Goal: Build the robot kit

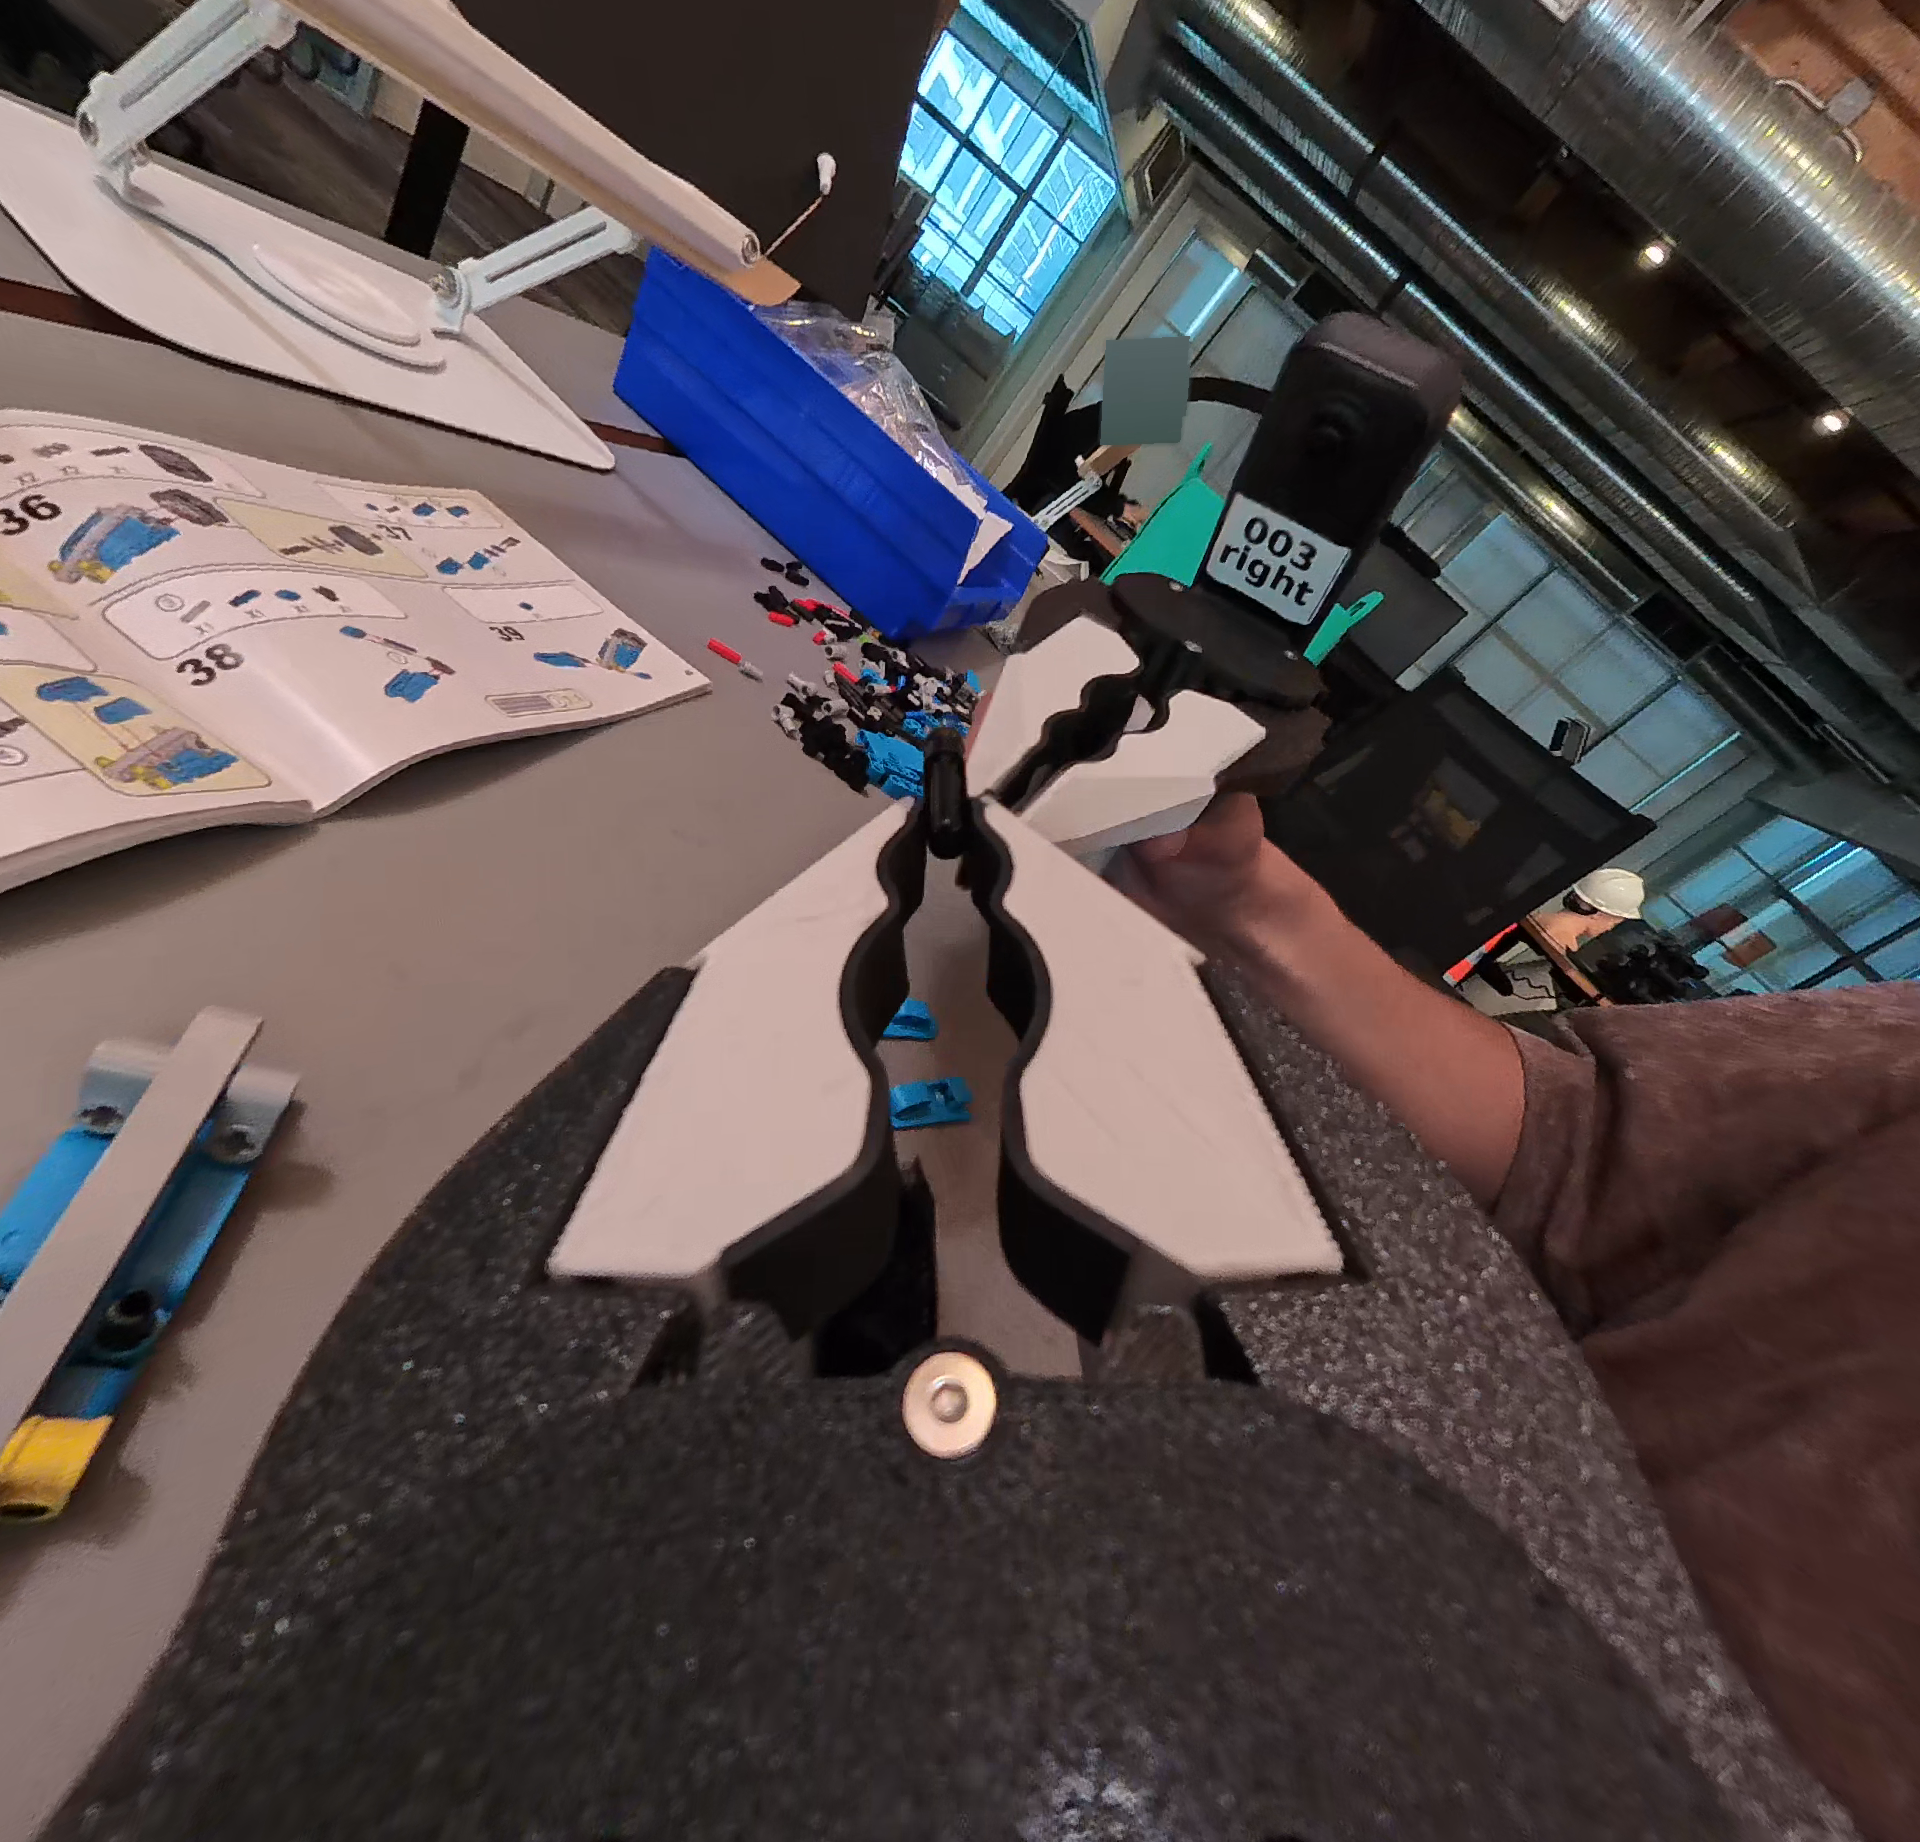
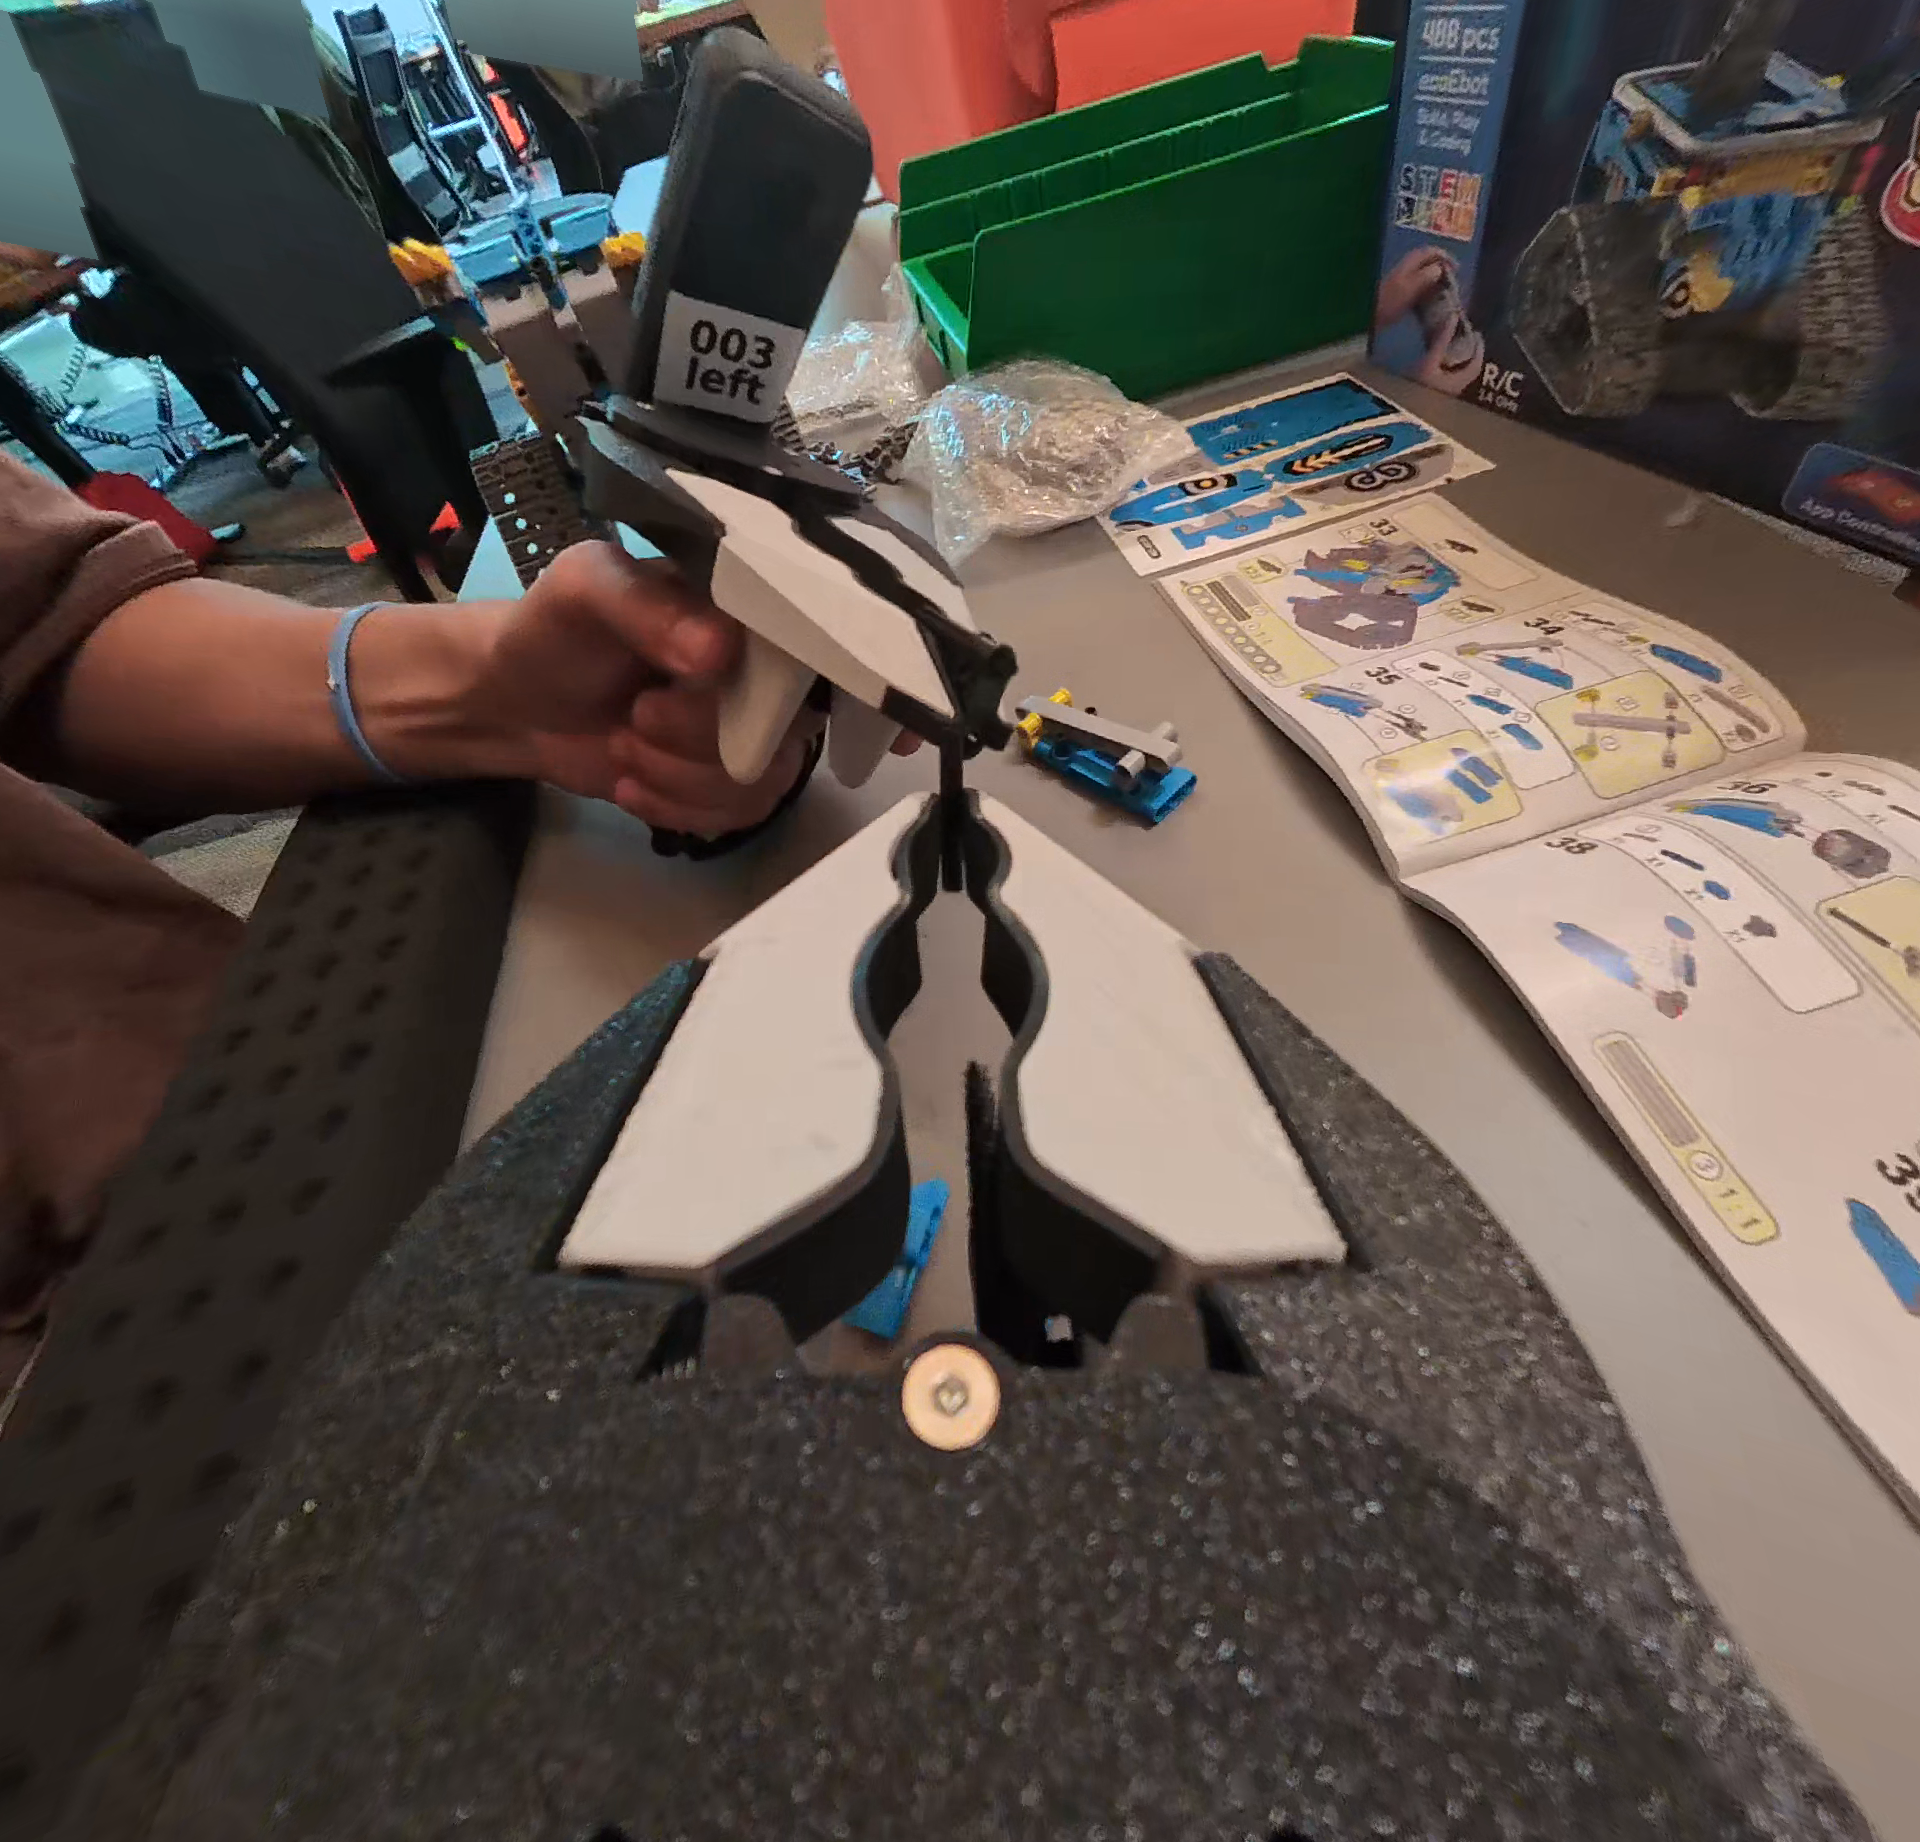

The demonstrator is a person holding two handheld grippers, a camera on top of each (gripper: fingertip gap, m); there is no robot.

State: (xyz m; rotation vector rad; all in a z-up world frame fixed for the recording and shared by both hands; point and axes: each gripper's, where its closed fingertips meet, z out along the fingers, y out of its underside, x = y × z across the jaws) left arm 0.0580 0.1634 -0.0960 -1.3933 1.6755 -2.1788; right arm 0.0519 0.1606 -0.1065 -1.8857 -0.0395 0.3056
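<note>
My left gripper (image 1: 943, 818) is shut on a small black pin-like piece (image 1: 943, 769) held above the grey table. My right gripper (image 2: 951, 821) is shut on a thin black axle (image 2: 950, 769) that sticks up from its tips. The two grippers meet tip to tip. The left gripper also shows in the right wrist view (image 2: 982, 717), pinching the axle's top end. The right gripper shows in the left wrist view (image 1: 997, 790). A blue, grey and yellow brick assembly (image 2: 1107, 753) lies on the table just beyond; it also shows in the left wrist view (image 1: 125, 1252).
An open instruction booklet (image 1: 312, 649) (image 2: 1558, 805) lies on the table. A pile of small parts (image 1: 873, 701) sits by a blue bin (image 1: 810, 462). Also there: a green bin (image 2: 1143, 234), plastic bags (image 2: 1029, 442), a sticker sheet (image 2: 1288, 483), a kit box (image 2: 1662, 182), a white stand (image 1: 312, 265), loose blue pieces (image 1: 930, 1101). The tips of both grippers are at nearly the same place.
</note>
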